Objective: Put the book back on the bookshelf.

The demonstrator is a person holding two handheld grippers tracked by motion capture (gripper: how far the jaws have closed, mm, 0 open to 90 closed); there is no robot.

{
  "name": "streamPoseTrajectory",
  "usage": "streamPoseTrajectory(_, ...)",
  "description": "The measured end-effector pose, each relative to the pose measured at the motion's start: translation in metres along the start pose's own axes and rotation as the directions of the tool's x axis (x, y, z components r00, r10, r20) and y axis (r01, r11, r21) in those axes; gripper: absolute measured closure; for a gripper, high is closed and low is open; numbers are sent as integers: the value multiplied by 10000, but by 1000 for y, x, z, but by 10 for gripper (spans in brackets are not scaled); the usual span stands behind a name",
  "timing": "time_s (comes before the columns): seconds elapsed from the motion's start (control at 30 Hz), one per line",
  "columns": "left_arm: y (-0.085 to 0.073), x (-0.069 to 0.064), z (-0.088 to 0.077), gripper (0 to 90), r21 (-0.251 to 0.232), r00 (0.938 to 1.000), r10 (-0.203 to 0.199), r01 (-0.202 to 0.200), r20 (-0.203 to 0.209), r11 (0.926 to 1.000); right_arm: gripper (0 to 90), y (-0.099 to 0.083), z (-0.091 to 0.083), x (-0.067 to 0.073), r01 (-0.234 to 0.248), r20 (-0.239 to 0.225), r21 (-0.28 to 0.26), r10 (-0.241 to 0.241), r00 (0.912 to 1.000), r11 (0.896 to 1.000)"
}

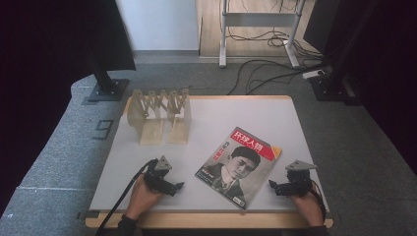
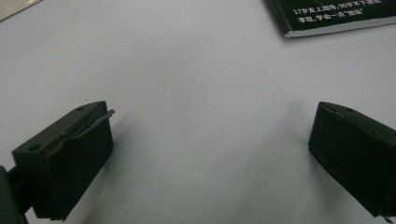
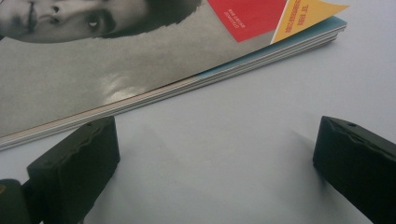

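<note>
One magazine (image 1: 239, 166) lay flat, cover up, skewed, at 5 o'clock of table (image 1: 255, 115). One wooden accordion rack (image 1: 159, 116) stood at 10 o'clock, well apart. Two grippers flanked magazine: left gripper (image 1: 167, 183) at its 9 o'clock, jaws wide, empty; right gripper (image 1: 280, 187) at its 3 o'clock, jaws wide, empty, facing page edge. Judged: placed either side to approach magazine's edges.
</note>
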State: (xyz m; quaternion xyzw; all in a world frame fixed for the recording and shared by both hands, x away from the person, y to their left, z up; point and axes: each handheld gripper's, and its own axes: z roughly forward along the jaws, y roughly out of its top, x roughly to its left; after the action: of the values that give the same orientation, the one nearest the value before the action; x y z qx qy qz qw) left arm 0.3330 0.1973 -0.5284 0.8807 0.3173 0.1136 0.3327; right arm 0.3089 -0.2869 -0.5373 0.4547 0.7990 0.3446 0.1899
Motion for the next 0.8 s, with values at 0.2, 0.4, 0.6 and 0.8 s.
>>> streamPoseTrajectory(0.2,0,0,0,0,-3,10000,23,-23,21,10000,0,0,0,0,1,3,5,-1,10000,10000)
streamPoseTrajectory(0.4,4,-1,1,0,-127,9988,5,1,494,9999,5,0,0,0,7,0,4,-7,10000,10000)
streamPoseTrajectory(0.6,19,-9,5,0,-64,9973,467,-464,567,9989,42,5,-5,-1,-131,-284,-193,126,9995,9997)
streamPoseTrajectory(0.8,39,-13,13,9,-123,9945,860,-854,595,9963,41,14,-8,-1,-40,-326,-393,27,9995,9992)
